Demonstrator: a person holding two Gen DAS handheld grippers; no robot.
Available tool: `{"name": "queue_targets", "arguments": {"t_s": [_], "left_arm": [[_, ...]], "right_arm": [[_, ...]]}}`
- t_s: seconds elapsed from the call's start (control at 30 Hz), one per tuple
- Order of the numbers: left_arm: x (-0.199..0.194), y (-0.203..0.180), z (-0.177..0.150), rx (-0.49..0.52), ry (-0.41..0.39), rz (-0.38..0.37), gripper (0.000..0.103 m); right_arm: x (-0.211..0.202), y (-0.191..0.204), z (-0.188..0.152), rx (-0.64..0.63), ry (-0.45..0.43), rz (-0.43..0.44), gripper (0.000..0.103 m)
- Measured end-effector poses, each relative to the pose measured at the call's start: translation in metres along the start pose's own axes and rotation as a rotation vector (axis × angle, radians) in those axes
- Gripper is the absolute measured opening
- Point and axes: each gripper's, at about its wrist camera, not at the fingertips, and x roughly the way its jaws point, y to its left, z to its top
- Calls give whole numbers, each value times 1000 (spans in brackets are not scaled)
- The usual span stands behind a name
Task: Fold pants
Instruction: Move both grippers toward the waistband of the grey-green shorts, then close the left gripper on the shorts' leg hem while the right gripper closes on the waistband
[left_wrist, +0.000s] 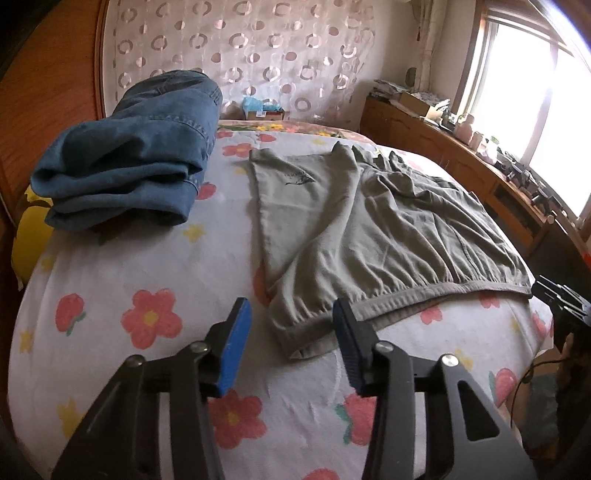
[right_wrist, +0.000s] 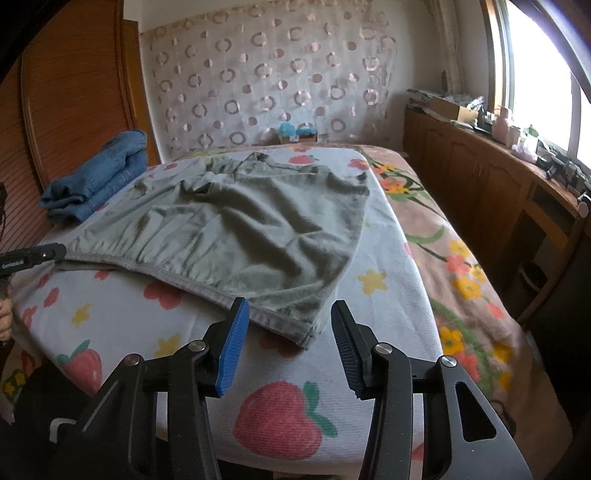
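Between your left gripper's (left_wrist: 290, 336) spread, empty fingers lies one waistband corner of the soft, light grey-green cotton pants (left_wrist: 369, 229); your right gripper (right_wrist: 290, 332), equally released, frames the other. Pinch there; beyond, limp fabric will drag.

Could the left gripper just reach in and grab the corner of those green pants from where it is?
Probably yes. The left gripper is open, and the waistband corner of the green pants lies flat on the bed sheet just beyond its fingers, with nothing between them.
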Motion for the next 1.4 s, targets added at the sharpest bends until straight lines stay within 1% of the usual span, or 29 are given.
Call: {"name": "queue_targets", "arguments": {"t_s": [0.03, 0.13, 0.27, 0.4, 0.6, 0.73, 0.77, 0.8, 0.83, 0.87, 0.97, 1.03, 1.23, 1.4], "left_arm": [[2, 1, 1, -5, 4, -1, 38], [8, 2, 2, -9, 26, -5, 34], [9, -2, 0, 23, 28, 19, 32], [9, -5, -1, 33, 27, 10, 22], [8, -5, -2, 35, 28, 9, 21], [9, -8, -1, 51, 33, 19, 21], [9, -9, -2, 58, 33, 16, 19], [9, -10, -2, 64, 38, -4, 8], [8, -12, -1, 68, 37, -7, 3], [6, -13, 0, 68, 33, -6, 3], [-4, -16, 1, 70, 9, -15, 1], [-13, -17, 2, 76, -9, -20, 1], [-37, -15, -2, 66, -46, -39, 1], [-52, -7, -11, 54, -63, -56, 1]], "right_arm": [[0, 0, 0, 0, 0, 1, 47], [1, 1, 0, 0, 0, 1, 47], [3, 2, 0, 0, -3, -3, 47], [5, 2, 0, 4, 1, -7, 47], [13, -4, -1, 24, 27, -7, 46], [16, -8, -1, 36, 45, 2, 38], [18, -7, 0, 35, 51, 5, 34], [19, -7, -1, 33, 55, 6, 31], [20, -6, -1, 28, 58, 5, 25], [20, -6, -1, 27, 58, 10, 18], [21, -5, 2, 17, 70, 36, 8], [18, -3, 6, -6, 67, 35, 7], [-6, 0, 18, -20, 3, 48, 6], [-17, 6, 18, -45, -3, 48, 6]]}}
